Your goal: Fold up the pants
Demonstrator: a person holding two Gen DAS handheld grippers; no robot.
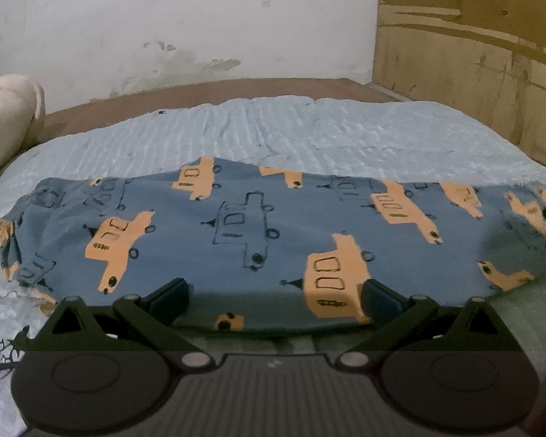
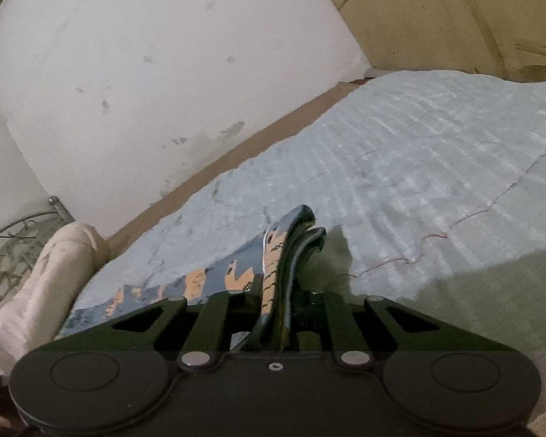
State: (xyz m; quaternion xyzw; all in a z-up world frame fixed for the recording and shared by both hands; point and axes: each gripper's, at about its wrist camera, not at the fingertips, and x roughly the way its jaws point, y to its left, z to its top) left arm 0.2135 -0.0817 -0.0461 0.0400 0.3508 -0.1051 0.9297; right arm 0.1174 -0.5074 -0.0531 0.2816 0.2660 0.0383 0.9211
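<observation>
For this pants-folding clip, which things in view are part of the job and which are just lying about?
Part of the job:
- pants, blue with an orange vehicle print, spread on the bed
- right gripper, shut on one end of the pants
- left gripper, open at the near edge

Just lying about:
- light blue bedspread
- cream bolster pillow
- metal bed frame

Right gripper [image 2: 278,302] jaws closed on a bunched edge of the pants [image 2: 273,273], blue fabric with orange print. Several folded layers stick up past the jaws, rest of the fabric trails down-left onto the bed [image 2: 400,167], light blue quilted cover. Rolled cream pillow [image 2: 51,276] at left beside a metal headboard [image 2: 14,240]. White scuffed wall [image 2: 145,73] behind.
</observation>
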